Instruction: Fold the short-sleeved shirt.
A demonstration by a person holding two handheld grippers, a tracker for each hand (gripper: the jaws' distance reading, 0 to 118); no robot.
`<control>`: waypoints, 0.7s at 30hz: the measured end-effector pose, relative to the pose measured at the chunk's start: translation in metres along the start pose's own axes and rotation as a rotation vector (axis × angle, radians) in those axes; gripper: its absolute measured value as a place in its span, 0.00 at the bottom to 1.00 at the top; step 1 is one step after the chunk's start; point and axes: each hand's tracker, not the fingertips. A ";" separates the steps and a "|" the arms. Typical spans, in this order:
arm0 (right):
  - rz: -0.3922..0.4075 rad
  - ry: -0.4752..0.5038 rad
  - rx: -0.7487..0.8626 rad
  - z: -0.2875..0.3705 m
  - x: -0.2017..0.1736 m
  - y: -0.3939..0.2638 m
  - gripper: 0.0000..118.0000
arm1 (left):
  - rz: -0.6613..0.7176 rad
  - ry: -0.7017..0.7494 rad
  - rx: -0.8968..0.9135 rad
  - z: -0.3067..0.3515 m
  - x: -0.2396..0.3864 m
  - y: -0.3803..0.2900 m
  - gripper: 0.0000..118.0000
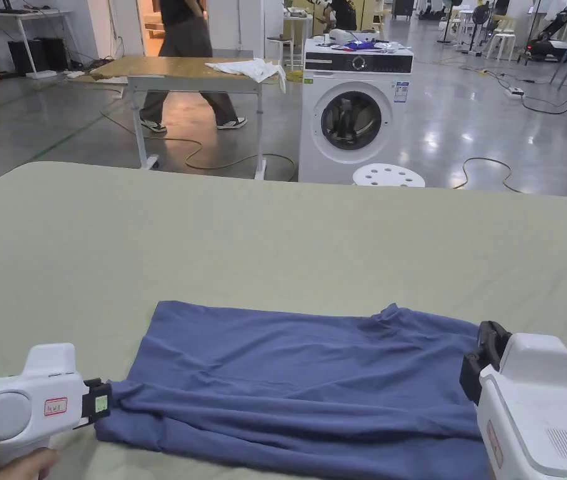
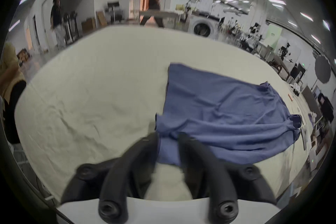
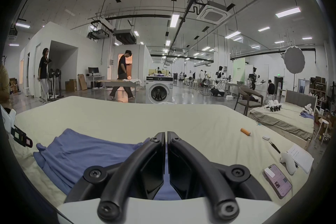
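Shirt gripped at both ends, mid-fold.
We pinch the shirt, lying on the bed: left gripper part-open around its edge, right gripper closed on its opposite end. Next, probably lift together and fold over.

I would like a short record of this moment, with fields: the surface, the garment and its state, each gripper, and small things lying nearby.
surface: bed sheet, pale green
garment: blue shirt, lying partly folded, wrinkled
left gripper: at the shirt's left edge, cloth between its jaws, which stand a little apart; view blurred, grip unclear
right gripper: jaws together, blue cloth seen in the gap, at the shirt's right edge
nearby: orange cylinder, phone, on the sheet to the right
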 end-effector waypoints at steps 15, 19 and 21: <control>0.003 -0.033 -0.127 0.001 0.027 -0.034 0.01 | -0.134 0.145 -0.208 -0.036 0.026 -0.019 0.41; -0.015 -0.042 -0.168 0.001 0.039 -0.037 0.01 | -0.207 0.078 -0.217 -0.031 0.039 -0.020 0.05; -0.031 -0.048 -0.194 0.000 0.049 -0.038 0.02 | -0.210 0.078 -0.218 -0.028 0.042 -0.022 0.03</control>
